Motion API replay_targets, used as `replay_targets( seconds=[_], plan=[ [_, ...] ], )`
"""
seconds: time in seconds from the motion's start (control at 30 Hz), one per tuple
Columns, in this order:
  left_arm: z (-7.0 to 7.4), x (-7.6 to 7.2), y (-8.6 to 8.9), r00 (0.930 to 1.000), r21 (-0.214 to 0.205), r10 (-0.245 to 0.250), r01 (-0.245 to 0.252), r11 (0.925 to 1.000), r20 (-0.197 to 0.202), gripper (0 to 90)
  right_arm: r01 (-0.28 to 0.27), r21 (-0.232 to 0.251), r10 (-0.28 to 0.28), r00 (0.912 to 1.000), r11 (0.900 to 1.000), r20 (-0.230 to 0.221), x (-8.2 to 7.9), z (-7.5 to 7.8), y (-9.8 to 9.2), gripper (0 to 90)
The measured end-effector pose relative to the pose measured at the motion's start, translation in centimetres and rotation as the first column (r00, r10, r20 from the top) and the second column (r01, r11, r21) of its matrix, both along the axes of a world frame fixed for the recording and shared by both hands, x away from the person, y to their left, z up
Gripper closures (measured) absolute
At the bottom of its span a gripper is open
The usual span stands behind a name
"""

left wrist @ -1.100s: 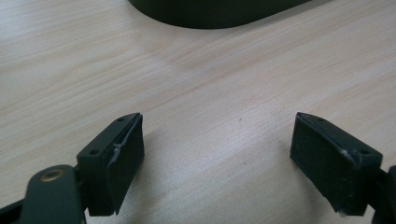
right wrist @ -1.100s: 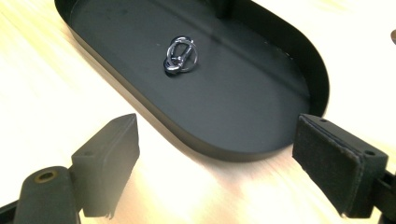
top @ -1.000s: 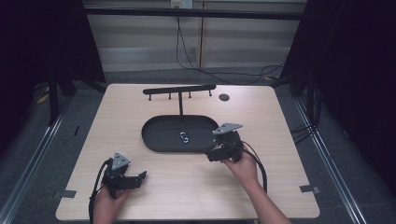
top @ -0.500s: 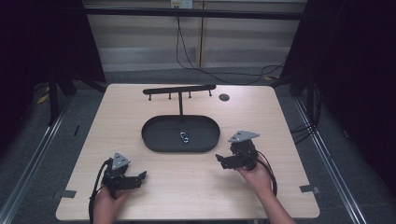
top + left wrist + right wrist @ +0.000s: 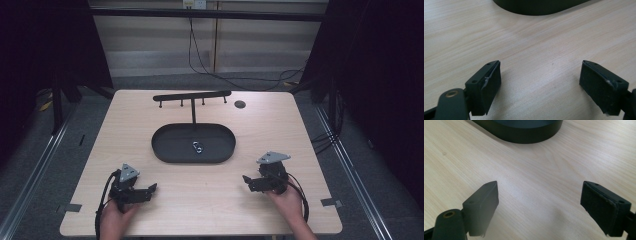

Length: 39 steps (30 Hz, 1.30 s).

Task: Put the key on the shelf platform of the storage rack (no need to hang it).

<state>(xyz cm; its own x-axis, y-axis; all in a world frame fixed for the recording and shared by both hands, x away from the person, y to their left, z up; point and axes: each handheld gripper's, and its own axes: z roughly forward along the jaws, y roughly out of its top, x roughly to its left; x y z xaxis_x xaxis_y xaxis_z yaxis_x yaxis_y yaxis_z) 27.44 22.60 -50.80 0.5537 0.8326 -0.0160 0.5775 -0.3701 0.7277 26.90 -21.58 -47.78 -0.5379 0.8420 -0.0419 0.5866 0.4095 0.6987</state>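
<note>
Both claws gape empty: left claw (image 5: 150,188), right claw (image 5: 246,180); tray (image 5: 170,150) item (image 5: 198,147) indistinct.

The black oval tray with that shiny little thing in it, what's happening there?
A person holds a gripper in each hand over the light wooden table. The left gripper and right gripper are both open and empty, near the table's front edge. A small silver metal ring lies in the black oval tray, untouched.

Small silver metal clip (image 5: 198,148) flat in the middle of black oval tray (image 5: 170,150).
</note>
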Motion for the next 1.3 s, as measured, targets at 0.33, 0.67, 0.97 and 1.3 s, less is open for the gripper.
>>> replay_targets(
  seconds=[0.33, 0.67, 0.97, 1.3],
  plan=[
    [0.0, 0.0, 0.0, 1.0000, -0.001, 0.000, 0.000, 1.0000, 0.000, 17.3, 0.037, 0.002, -0.037, 0.9992, 0.9993, -0.018, -1.5, -1.6, -1.2, 15.1],
    [0.0, 0.0, 0.0, 1.0000, -0.001, 0.000, 0.000, 1.0000, 0.000, 17.3, 0.063, 0.008, -0.063, 0.9978, 0.9980, -0.019, -2.2, -2.7, -2.4, 15.8],
    [0.0, 0.0, 0.0, 1.0000, 0.000, 0.000, 0.000, 1.0000, 0.000, 17.3, 0.081, 0.063, -0.081, 0.9967, 0.9947, 0.000, -2.5, -3.3, -3.1, 15.6],
    [0.0, 0.0, 0.0, 1.0000, 0.000, 0.000, 0.000, 1.0000, 0.000, 17.3, 0.078, 0.064, -0.078, 0.9969, 0.9949, 0.003, -2.5, -3.3, -3.1, 15.5]
  ],
)
